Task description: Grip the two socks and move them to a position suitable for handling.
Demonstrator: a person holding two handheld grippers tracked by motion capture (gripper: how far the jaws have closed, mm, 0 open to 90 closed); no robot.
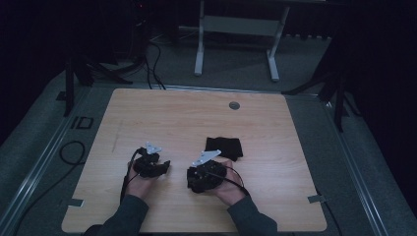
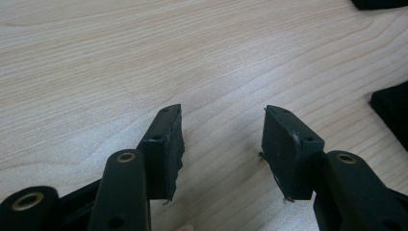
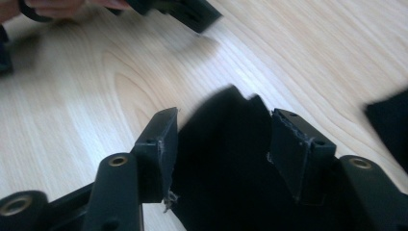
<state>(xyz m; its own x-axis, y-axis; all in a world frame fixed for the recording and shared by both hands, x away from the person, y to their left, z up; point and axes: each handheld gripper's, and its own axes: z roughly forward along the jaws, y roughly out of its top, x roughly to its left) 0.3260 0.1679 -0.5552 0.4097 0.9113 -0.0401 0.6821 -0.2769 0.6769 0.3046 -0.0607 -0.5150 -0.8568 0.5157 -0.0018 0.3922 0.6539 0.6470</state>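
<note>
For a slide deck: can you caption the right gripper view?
Open right gripper over a black cloth on the wooden table, its jaws either side of the fabric.

One marking legible: "ID" in dark letters on the grey floor (image 1: 81,122), just left of the desk (image 1: 172,113); blurred, so reading uncertain; no other text, labels or numbers readable.

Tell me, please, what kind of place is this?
Probably a lab or recording studio, not a home: a bare wooden table on grey carpet, black stands beside it, cables on the floor, and dark surroundings.
</note>
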